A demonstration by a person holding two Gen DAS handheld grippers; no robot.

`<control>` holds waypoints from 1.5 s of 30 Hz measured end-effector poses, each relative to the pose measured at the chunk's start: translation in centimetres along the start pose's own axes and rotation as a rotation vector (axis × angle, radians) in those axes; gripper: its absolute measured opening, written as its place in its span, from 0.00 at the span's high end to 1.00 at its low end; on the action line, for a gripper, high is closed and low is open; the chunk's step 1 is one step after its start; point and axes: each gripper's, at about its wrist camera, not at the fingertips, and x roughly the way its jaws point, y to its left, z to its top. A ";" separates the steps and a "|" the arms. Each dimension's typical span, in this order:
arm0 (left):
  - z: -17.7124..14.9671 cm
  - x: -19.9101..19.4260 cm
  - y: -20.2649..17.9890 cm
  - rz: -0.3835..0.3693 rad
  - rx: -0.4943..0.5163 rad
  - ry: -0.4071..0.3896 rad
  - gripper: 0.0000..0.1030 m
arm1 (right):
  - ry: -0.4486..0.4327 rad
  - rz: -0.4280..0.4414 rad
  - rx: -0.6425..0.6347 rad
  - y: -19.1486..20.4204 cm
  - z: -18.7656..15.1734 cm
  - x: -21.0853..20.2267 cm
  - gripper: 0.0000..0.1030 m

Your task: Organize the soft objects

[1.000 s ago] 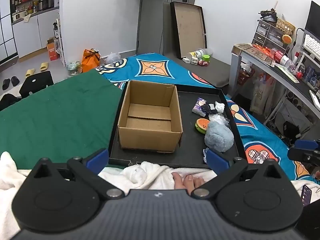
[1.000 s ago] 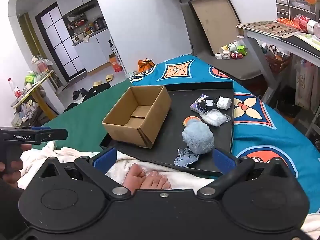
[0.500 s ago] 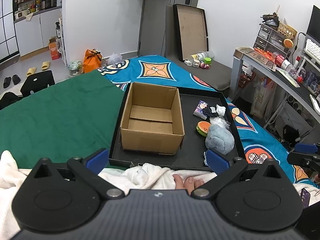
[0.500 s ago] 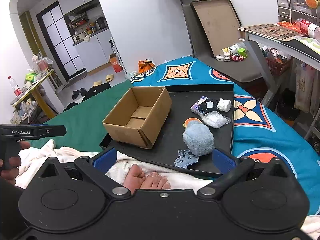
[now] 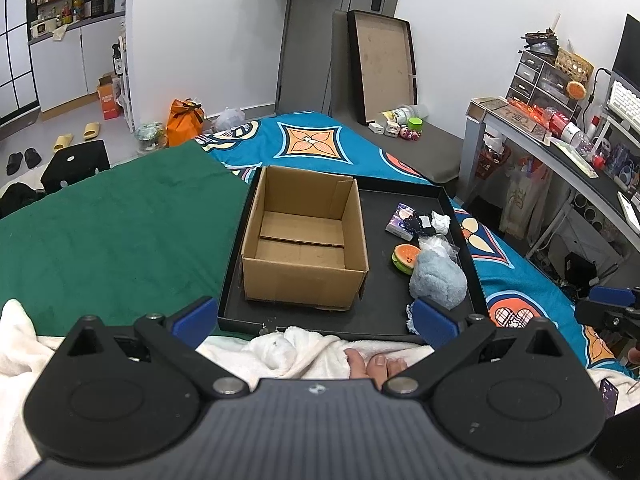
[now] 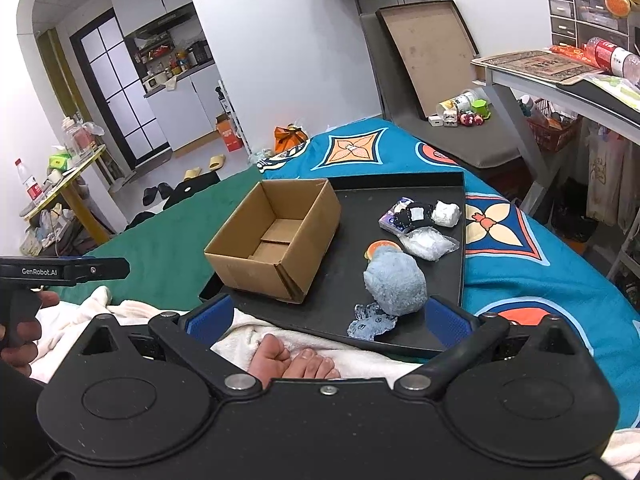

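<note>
On black tray, cardboard box empty, blue plush and other soft items unsorted; both grippers wide open, holding nothing

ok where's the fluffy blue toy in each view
Left wrist: the blue toy is right of centre, on the tray's right side, near the front rim.
Right wrist: the blue toy is just right of centre, above the right finger.
Shared landmark: the cardboard box, left of the toy in both.
</note>
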 end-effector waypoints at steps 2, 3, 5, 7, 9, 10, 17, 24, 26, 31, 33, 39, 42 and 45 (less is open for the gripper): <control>0.0 0.0 0.0 0.004 -0.001 0.002 0.00 | -0.002 0.000 0.002 0.0 0.0 0.0 0.00; 0.1 -0.1 0.1 0.004 -0.001 0.003 0.00 | -0.004 0.000 0.002 0.0 0.0 -0.1 0.00; 0.0 -0.1 0.1 0.005 -0.002 0.002 0.00 | -0.007 -0.001 -0.001 0.1 0.1 -0.1 0.00; 0.0 -0.1 0.1 0.004 -0.003 0.000 0.00 | -0.006 -0.002 -0.003 0.1 0.1 -0.1 0.00; 0.0 -0.1 0.1 0.004 -0.003 0.001 0.00 | -0.007 -0.002 -0.001 0.1 0.1 -0.1 0.00; 0.0 -0.2 0.1 0.004 -0.001 0.001 0.00 | -0.009 -0.002 0.000 0.1 0.1 -0.1 0.00; 0.3 -0.4 -0.1 0.002 0.004 -0.001 0.00 | -0.013 0.002 0.001 0.0 0.2 -0.3 0.00; 0.5 -0.4 -0.4 0.003 0.008 0.002 0.00 | -0.013 0.000 -0.002 -0.1 0.3 -0.2 0.00; 0.6 -0.4 -0.4 0.003 0.006 0.003 0.00 | -0.015 -0.001 -0.004 0.0 0.4 -0.3 0.00; 0.5 -0.4 -0.4 0.003 0.007 0.002 0.00 | -0.017 -0.003 -0.008 0.0 0.5 -0.3 0.00; 0.5 -0.4 -0.4 0.003 0.008 0.003 0.00 | -0.018 -0.002 -0.008 0.0 0.5 -0.3 0.00; 0.6 -0.3 -0.3 0.005 0.007 0.001 0.00 | -0.019 0.003 -0.009 -0.2 0.8 -0.2 0.00; 0.6 -0.1 -0.1 0.006 0.004 0.001 0.00 | -0.015 0.005 -0.015 -0.4 0.8 0.0 0.00; 0.7 0.3 0.1 0.009 -0.003 0.008 0.00 | -0.010 0.005 -0.014 -0.6 0.9 0.3 0.00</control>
